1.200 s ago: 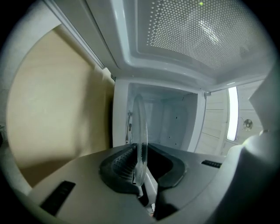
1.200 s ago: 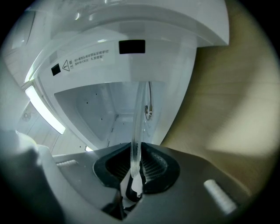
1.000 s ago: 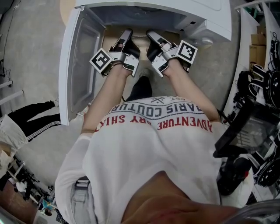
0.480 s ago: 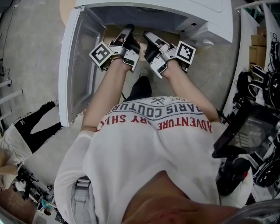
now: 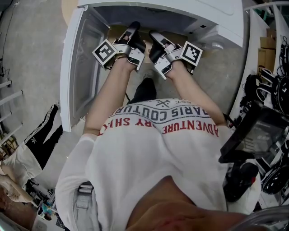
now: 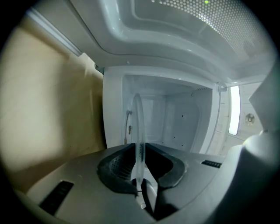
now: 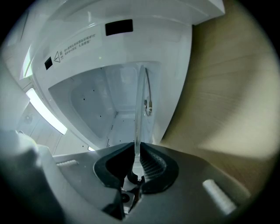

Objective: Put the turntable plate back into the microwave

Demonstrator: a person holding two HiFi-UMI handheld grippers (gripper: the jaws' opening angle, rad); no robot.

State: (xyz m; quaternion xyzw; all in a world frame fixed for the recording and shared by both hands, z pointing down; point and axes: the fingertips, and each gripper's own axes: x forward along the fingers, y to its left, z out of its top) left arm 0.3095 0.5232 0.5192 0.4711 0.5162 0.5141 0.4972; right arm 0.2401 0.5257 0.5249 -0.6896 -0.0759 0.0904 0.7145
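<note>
White microwave is standing with its door swung open. The clear round glass turntable plate is hanging at the cavity mouth, showing edge-on to both gripper views and not yet laid inside. Left gripper and right gripper are each pinching its rim. I'm judging it heavy, stiff, slick and breakable; a two-sided rim hold is looking soundest. Against a second ago, both grippers are sitting further into the opening.

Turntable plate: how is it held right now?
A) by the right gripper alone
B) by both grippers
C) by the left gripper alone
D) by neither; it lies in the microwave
B: the left gripper and the right gripper each have jaws shut on the turntable plate, seen edge-on.
</note>
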